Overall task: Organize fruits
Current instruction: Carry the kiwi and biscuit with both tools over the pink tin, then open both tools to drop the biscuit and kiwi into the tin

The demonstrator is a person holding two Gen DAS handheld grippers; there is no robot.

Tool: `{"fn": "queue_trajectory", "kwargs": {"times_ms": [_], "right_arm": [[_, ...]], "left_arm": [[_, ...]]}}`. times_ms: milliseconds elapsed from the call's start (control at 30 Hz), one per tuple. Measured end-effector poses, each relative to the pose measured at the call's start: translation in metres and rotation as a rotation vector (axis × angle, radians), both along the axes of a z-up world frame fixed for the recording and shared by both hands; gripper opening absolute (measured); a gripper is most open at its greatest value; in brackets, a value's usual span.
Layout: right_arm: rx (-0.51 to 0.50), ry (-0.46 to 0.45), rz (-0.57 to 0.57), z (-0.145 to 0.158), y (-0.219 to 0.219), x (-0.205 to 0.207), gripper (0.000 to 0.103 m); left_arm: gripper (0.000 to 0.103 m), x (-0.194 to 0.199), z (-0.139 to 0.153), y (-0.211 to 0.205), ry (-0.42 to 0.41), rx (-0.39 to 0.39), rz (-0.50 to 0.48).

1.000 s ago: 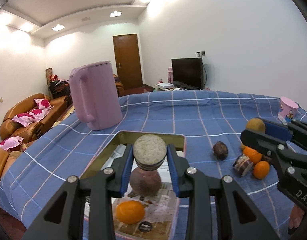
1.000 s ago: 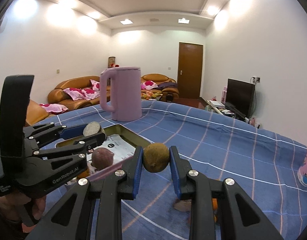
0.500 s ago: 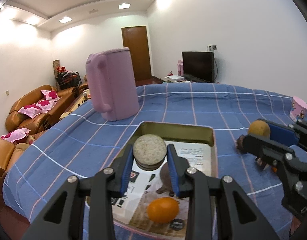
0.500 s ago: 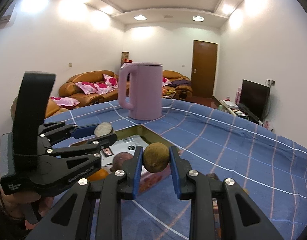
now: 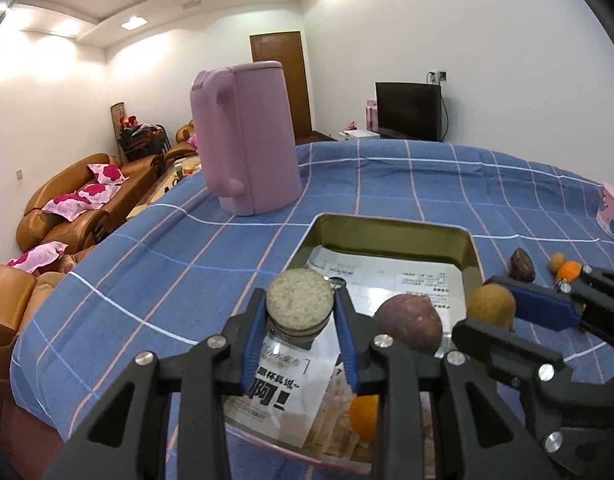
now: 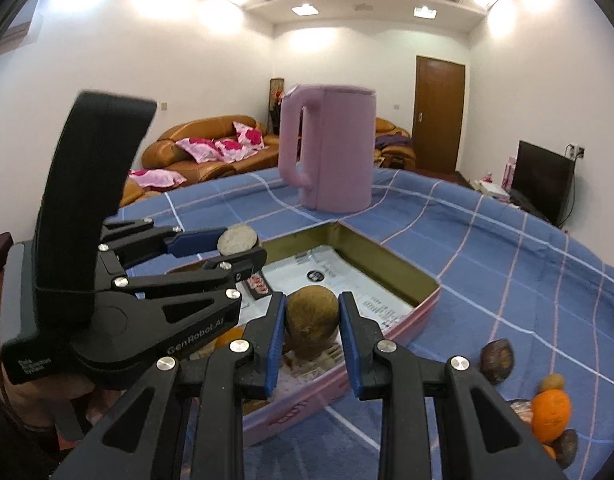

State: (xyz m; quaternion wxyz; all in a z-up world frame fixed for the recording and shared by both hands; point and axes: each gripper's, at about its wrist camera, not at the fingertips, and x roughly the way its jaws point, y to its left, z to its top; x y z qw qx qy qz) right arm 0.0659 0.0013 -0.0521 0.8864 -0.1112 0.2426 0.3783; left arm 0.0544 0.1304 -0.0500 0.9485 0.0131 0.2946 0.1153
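The left tool [image 5: 299, 332] was clamped on a cork-topped jar [image 5: 299, 312], upright over the pink tin tray [image 5: 391, 230]. The right tool [image 6: 312, 334] gripped a brown kiwi [image 6: 312, 322], stem end toward the camera, above a passion fruit [image 5: 409, 324]. A pink kettle [image 5: 247, 140] stood beyond on the table [image 5: 447, 176].

Both wrist views look closely down over the shared tray [image 5: 391, 236].
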Motion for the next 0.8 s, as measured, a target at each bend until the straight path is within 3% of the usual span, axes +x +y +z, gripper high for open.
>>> {"fn": "queue_trajectory", "kwargs": {"times_ms": [800], "right_arm": [[-0.084,0.084,0.013,-0.013,0.014,0.01,0.028]], "left_arm": [[0.035,0.01,-0.017,0.002,0.073,-0.015,-0.001]]}}
